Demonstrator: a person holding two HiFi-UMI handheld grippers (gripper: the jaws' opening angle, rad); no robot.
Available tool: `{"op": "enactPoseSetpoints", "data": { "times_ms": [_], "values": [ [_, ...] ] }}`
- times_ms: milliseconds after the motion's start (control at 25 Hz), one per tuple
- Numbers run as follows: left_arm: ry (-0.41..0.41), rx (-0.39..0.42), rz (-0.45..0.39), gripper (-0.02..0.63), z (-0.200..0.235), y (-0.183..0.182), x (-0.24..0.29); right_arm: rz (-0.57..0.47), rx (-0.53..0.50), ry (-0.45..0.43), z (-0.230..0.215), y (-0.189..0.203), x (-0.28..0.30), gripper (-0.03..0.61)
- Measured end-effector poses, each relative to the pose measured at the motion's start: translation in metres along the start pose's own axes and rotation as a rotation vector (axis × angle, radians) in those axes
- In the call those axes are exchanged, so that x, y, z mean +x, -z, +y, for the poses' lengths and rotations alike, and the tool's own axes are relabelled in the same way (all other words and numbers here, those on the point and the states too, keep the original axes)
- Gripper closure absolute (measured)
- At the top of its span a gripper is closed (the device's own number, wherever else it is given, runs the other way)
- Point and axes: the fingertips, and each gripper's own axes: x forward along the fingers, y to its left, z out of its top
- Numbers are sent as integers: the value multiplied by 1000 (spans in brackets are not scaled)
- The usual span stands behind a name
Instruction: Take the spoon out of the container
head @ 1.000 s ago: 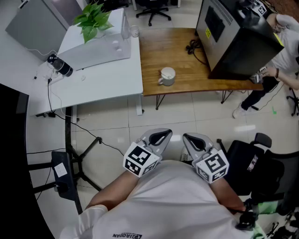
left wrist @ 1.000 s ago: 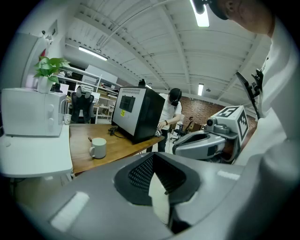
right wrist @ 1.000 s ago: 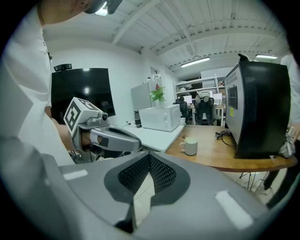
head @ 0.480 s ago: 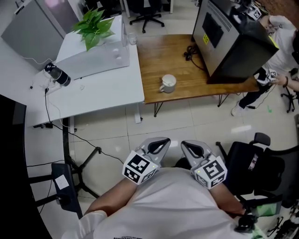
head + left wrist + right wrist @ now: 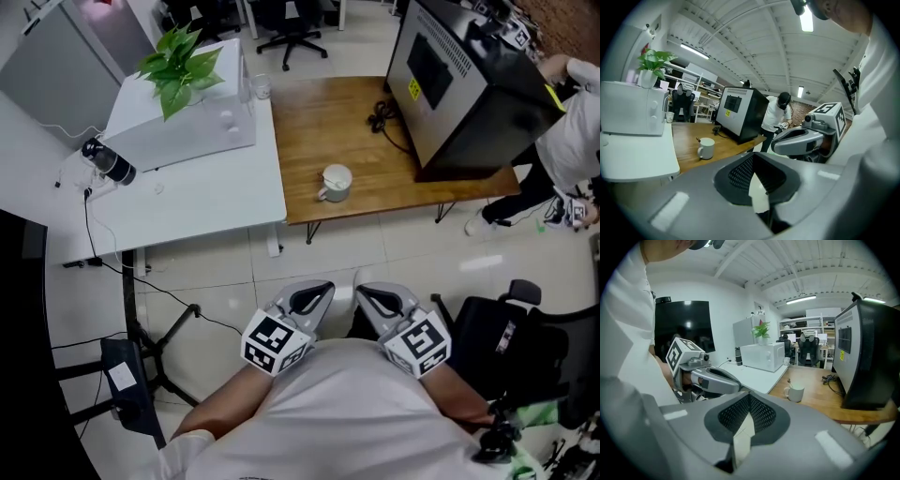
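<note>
A white mug (image 5: 335, 181) with a spoon (image 5: 330, 181) standing in it sits near the front edge of the wooden table (image 5: 309, 131). Both grippers hover over the floor close to my chest, far short of the mug. My left gripper (image 5: 309, 298) is shut with nothing in it, and my right gripper (image 5: 373, 298) beside it is shut and empty too. The left gripper view shows the mug (image 5: 706, 148) ahead to the left, the spoon's handle (image 5: 698, 139) sticking up from it. In the right gripper view the mug (image 5: 794, 392) lies ahead to the right.
A large black machine (image 5: 459, 84) and a cable bundle (image 5: 380, 112) fill the wooden table's right half. A white table (image 5: 187, 187) with a microwave (image 5: 187, 127) and a plant (image 5: 178, 66) adjoins on the left. A black chair (image 5: 506, 337) is at my right; a person (image 5: 577, 122) stands beyond.
The head view has shifted, so the mug and tables sit a little lower in frame. Both grippers stay shut near my chest. The person at the right has moved.
</note>
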Motion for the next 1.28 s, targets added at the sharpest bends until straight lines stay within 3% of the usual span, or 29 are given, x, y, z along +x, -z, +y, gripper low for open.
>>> {"op": "enactPoseSetpoints", "data": {
  "times_ms": [640, 920, 1280],
  "values": [
    [-195, -39, -42, 609, 78, -78, 109, -35, -51, -172, -141, -45, 35, 571],
    [-294, -64, -62, 609, 104, -95, 148, -27, -106, -210, -208, -53, 38, 572],
    [-335, -52, -49, 609, 124, -105, 166, -34, -93, -240, -231, -54, 50, 572]
  ]
}}
